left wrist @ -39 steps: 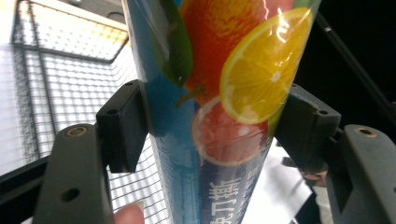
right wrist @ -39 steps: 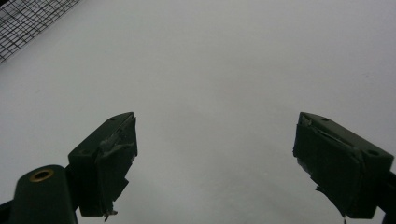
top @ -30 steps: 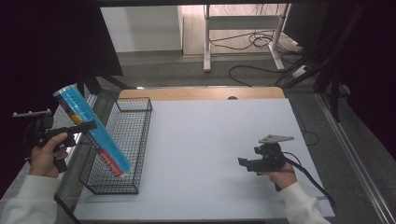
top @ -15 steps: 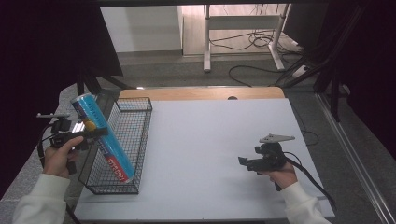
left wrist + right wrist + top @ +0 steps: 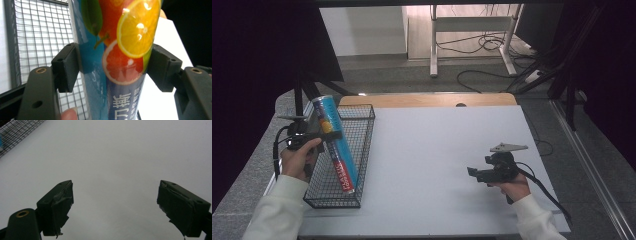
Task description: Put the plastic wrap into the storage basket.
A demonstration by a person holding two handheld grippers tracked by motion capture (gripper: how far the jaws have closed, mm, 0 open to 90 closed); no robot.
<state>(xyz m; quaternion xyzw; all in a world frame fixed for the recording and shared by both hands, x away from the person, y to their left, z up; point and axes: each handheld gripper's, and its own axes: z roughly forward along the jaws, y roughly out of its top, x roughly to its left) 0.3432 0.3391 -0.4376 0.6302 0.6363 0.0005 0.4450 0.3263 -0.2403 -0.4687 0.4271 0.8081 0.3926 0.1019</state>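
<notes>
A tall blue tube (image 5: 336, 145) printed with orange and grapefruit slices stands tilted in the black wire basket (image 5: 362, 145) at the table's left; its lower end rests in the basket near the front. My left gripper (image 5: 324, 136) is shut on the tube's upper part, and in the left gripper view both pads (image 5: 65, 67) press its sides (image 5: 117, 50). My right gripper (image 5: 472, 172) rests low over the white table at the right. It is open with nothing between its jaws (image 5: 115, 202).
The white table (image 5: 437, 150) has a wooden strip along its far edge. Cables and a metal stand's legs lie on the floor beyond. Dark curtains hang at both sides. A corner of the basket (image 5: 15, 132) is seen from the right gripper.
My left gripper has carried the tube rightward and down, from outside the basket's left side to over it; the tube's lower end now sits inside. The right hand has kept still.
</notes>
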